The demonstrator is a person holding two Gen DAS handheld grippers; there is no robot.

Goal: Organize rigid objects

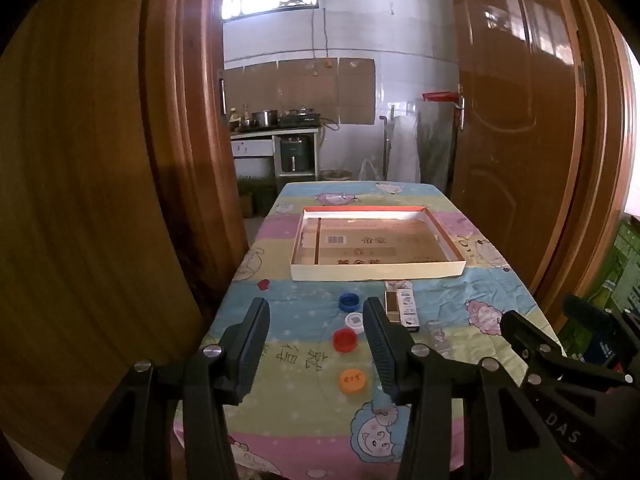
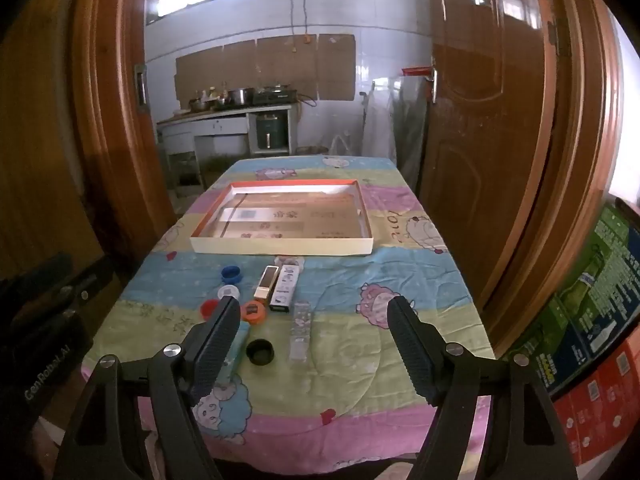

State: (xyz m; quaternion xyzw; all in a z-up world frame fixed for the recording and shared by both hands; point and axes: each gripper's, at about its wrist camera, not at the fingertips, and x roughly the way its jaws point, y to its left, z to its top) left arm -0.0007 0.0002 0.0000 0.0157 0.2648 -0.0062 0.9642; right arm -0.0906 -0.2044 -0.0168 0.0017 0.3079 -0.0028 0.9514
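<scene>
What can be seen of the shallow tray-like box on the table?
The shallow box is a wide rectangular cardboard lid or tray with low white outer walls and an orange-red inner rim. Its floor shows brown cardboard printed with a barcode and characters. It lies flat and open side up on the cartoon tablecloth, past the caps and small boxes. Nothing appears to lie loose inside it, and neither gripper touches it.
</scene>
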